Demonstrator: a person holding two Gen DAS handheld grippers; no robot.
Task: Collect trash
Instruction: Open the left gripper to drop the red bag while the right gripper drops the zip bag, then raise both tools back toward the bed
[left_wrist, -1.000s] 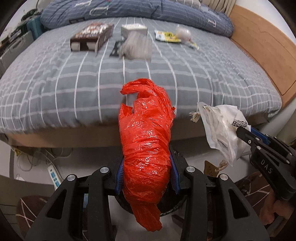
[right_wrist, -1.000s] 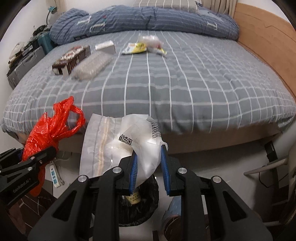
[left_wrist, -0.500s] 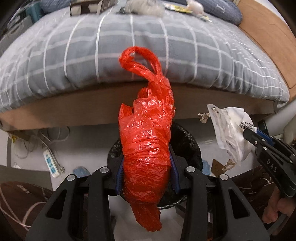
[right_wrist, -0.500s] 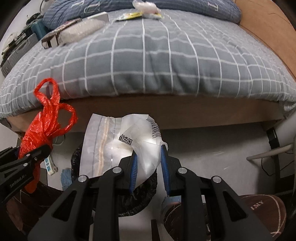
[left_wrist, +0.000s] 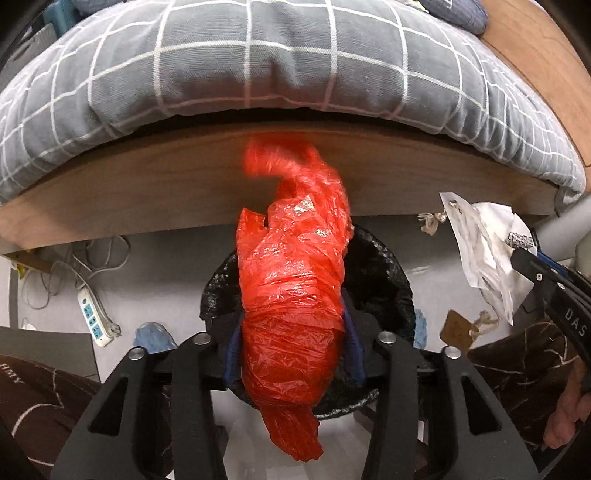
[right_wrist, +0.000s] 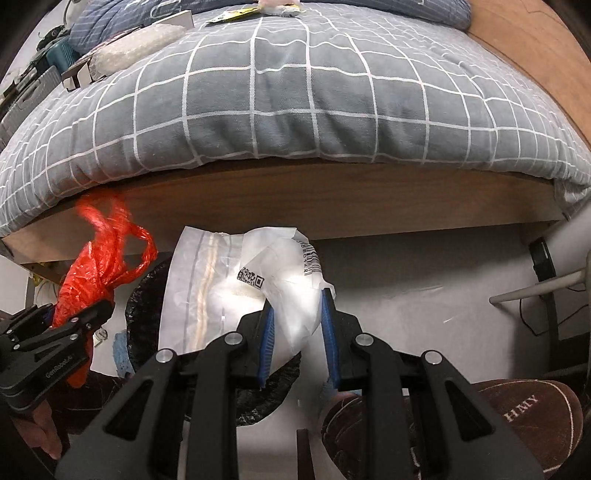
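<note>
My left gripper (left_wrist: 291, 354) is shut on a crumpled red plastic bag (left_wrist: 295, 273) and holds it over a bin lined with a black bag (left_wrist: 384, 266) on the floor by the bed. My right gripper (right_wrist: 297, 332) is shut on a white plastic package with a barcode (right_wrist: 236, 291), held over the same bin (right_wrist: 144, 314). The red bag also shows at the left of the right wrist view (right_wrist: 96, 273). The white package shows at the right of the left wrist view (left_wrist: 487, 243).
The grey checked bed (right_wrist: 295, 96) with its wooden frame (right_wrist: 332, 199) rises just behind the bin. More trash lies far back on the bed (right_wrist: 136, 48). A power strip (left_wrist: 92, 317) and cables lie on the floor at the left. Brown slippers (right_wrist: 517, 417) are nearby.
Both grippers have moved down from bed height to just above the bin, still holding their bags. The red bag's top loop has flopped over.
</note>
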